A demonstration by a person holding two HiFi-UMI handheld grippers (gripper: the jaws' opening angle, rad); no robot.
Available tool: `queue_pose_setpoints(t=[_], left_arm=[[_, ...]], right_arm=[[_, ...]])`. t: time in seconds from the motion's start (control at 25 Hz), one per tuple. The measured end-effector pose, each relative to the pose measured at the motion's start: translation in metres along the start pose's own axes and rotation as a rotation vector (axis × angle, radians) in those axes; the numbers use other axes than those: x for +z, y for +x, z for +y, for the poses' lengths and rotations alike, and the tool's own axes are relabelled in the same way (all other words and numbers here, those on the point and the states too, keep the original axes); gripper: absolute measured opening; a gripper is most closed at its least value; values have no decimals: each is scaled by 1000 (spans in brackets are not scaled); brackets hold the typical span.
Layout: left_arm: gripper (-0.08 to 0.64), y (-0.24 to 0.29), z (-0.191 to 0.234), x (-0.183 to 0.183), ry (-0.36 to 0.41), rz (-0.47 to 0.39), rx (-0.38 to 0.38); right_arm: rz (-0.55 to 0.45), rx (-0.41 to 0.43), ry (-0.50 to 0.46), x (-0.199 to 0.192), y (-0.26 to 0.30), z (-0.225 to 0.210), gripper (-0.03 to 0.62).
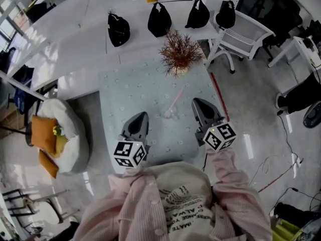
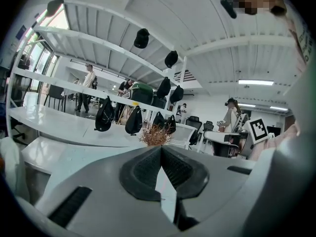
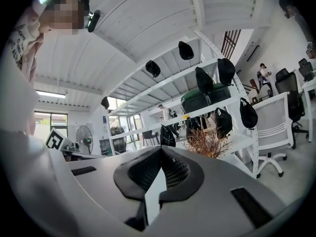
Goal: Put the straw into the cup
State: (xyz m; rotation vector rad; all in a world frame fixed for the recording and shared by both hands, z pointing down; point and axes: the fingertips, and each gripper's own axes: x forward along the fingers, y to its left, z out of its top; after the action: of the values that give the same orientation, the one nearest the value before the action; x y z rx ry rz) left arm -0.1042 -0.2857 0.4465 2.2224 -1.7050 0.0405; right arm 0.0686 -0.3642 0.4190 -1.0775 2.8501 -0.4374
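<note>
Upside-down print on the person's shirt (image 1: pixel 183 205) — partly readable, "ANGE YOUR", yellow shelf tag (image 1: pixel 152 0) — illegible

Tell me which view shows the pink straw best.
The head view: the pink straw shows slanted over the pale cloth, between the left gripper and right gripper. The left gripper view and right gripper view look past shut jaws at the dried plant; neither shows the straw.
</note>
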Motion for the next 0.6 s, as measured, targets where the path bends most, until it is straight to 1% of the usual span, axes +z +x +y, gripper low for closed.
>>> queue_pose_setpoints(t=[0.6], left_arm=[[-2,0,0,3,15,-2,18]], right_arm=[[4,7,-11,-1,-4,4,0]])
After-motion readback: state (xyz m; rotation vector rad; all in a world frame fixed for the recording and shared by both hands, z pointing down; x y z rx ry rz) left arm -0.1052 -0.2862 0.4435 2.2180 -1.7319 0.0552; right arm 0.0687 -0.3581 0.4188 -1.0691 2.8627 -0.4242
